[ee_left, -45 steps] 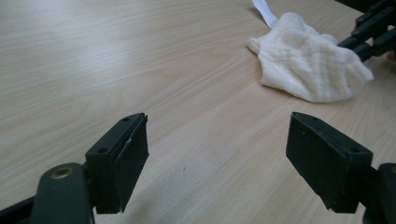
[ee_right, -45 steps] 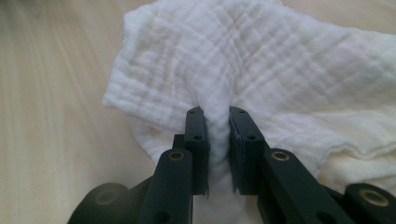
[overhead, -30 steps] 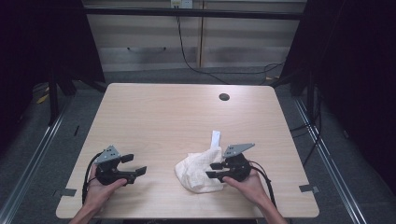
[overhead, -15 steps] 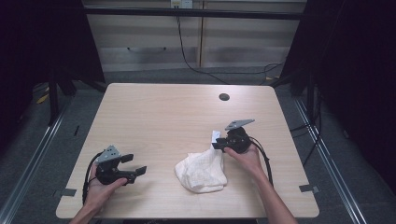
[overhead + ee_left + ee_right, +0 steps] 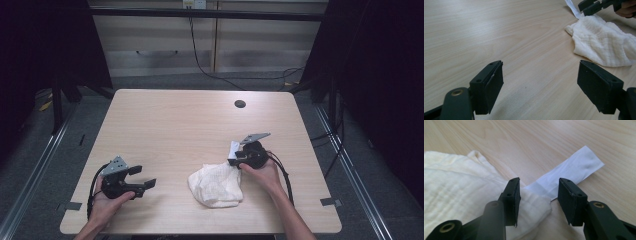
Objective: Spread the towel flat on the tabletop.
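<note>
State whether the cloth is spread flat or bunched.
Bunched: the cloth lies crumpled in a rumpled heap on the table, edges folded over, not laid flat.

worktop [image 5: 175,125]: pale wood-grain finish, smooth, low sheen
cloth [image 5: 216,184]: cream woven fabric, crinkled, matt, soft
label strip [image 5: 569,175], at cloth's corner: white, smooth, flat, slight sheen
left gripper [image 5: 544,87]: black matt plastic
right gripper [image 5: 539,200]: black matt plastic
</note>
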A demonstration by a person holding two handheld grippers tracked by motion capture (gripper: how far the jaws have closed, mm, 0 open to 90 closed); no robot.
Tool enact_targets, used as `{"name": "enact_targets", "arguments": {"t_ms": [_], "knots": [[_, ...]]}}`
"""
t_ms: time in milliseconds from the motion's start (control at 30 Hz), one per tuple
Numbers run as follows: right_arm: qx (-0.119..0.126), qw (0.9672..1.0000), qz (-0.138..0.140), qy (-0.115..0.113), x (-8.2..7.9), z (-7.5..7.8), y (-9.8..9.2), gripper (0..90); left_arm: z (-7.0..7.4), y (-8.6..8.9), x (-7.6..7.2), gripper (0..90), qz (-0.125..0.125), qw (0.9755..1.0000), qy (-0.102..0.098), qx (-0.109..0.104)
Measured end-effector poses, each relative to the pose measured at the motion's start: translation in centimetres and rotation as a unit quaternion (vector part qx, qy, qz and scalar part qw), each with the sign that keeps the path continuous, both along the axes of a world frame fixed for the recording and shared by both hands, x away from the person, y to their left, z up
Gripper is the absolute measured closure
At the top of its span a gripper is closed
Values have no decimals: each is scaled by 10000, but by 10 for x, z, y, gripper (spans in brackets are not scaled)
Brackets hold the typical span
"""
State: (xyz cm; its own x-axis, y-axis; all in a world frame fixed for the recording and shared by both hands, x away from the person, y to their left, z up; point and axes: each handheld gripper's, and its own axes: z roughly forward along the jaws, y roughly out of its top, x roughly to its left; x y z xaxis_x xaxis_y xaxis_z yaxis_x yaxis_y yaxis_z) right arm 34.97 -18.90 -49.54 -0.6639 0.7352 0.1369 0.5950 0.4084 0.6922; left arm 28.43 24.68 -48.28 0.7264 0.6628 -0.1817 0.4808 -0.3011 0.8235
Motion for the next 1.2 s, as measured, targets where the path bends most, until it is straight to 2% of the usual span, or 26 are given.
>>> {"name": "enact_targets", "arguments": {"t_ms": [67, 133, 167, 233, 267, 300, 333, 367, 400, 467, 567, 600, 667, 733, 933, 1000, 1100, 1200], "knots": [[165, 9998, -55, 17, -3, 6, -4, 559, 0, 0, 0, 207, 2, 10000, 0, -2], [161, 9998, -82, 29, -5, 8, -4, 579, 0, 0, 0, 207, 1, 10000, 0, 6], [139, 9999, -51, 52, -6, 8, -3, 587, 0, 0, 0, 207, 2, 10000, -1, 4], [-100, 9999, -71, 122, -7, 4, -1, 588, 0, 0, 0, 207, 10, 10000, -8, 0], [-91, 9999, -20, 143, -7, 1, -1, 603, 0, 0, 0, 207, 5, 10000, -11, 1], [-99, 9998, -8, 195, -5, -2, -1, 653, 0, 0, 0, 207, -6, 10000, -13, 2], [-99, 9998, -8, 195, -5, -2, -1, 653, 0, 0, 0, 207, -5, 10000, -10, -9], [-42, 9998, -28, 215, -5, -3, -1, 713, 0, 0, 0, 207, -4, 10000, -15, -4], [-135, 9996, -112, 211, -5, -3, -1, 784, 0, 0, 0, 206, 1, 10000, -8, -3], [-105, 9996, -177, 199, -4, -4, -1, 845, 0, 1, 1, 207, -5, 10000, 6, 8], [-187, 9996, -160, 135, -4, -2, 2, 865, 0, 0, 0, 207, 7, 10000, -3, -15], [-55, 9997, -206, 98, -3, 0, 2, 868, 0, 0, 0, 207, 11, 10000, -6, -18], [29, 9998, -211, 60, -3, 2, 2, 869, 1, 1, 0, 207, 15, 10000, -14, -28], [219, 9995, -213, -51, -2, 9, 2, 869, 1, 1, 0, 207, 30, 10000, -6, -36], [569, 9978, -92, -312, 4, 32, 11, 870, 0, 0, 1, 207, 24, 10000, -9, 10], [613, 9975, -85, -340, 6, 34, 13, 871, 0, 0, 1, 207, 22, 10000, -9, 4], [678, 9967, -11, -446, 13, 50, 20, 871, 0, 0, 1, 207, 30, 10000, -5, 5], [750, 9951, 86, -631, 19, 72, 28, 872, 1, 1, 1, 207, 46, 10000, -14, -10]]}}
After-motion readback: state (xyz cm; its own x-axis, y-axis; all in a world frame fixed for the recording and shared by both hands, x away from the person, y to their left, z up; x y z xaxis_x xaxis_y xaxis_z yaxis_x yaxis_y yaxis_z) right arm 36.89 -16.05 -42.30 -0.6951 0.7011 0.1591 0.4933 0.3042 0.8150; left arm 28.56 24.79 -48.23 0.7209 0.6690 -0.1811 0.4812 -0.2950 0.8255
